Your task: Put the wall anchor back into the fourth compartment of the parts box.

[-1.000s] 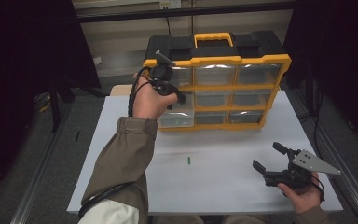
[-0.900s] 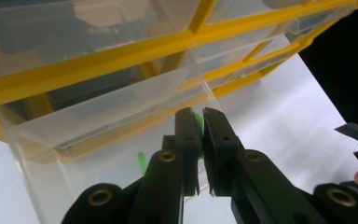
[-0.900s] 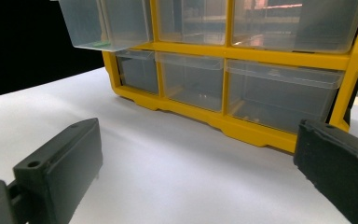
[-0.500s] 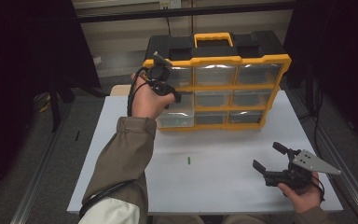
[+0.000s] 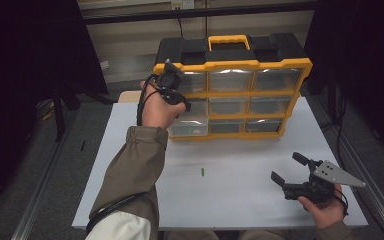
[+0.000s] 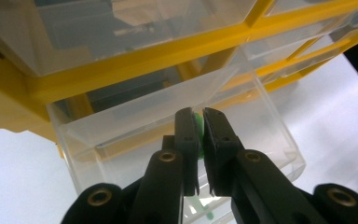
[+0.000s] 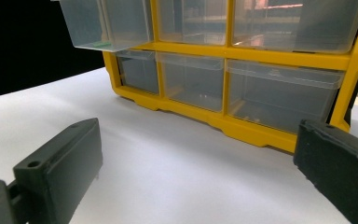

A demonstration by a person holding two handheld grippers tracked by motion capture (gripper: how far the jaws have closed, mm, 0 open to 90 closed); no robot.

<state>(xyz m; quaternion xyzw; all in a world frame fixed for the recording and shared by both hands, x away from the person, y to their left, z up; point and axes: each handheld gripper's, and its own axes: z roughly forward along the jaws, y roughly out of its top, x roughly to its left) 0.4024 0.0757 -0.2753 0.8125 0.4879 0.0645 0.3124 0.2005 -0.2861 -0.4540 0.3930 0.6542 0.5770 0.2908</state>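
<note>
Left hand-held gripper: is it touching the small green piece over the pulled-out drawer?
Touching. The left gripper view shows the left hand-held gripper shut on the green piece.

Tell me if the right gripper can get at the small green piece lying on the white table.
Probably yes. The right gripper stands open just off the small green piece, with bare white table between them; the left gripper, pinching another green piece over a pulled-out clear drawer, is well clear.

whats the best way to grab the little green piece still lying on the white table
The green piece lies flat and alone on the table, its long axis running away from the person. Judging by that, come straight down with the open right gripper and pinch across its narrow middle. It is small and low, so the fingertips would need to nearly touch the tabletop.
</note>
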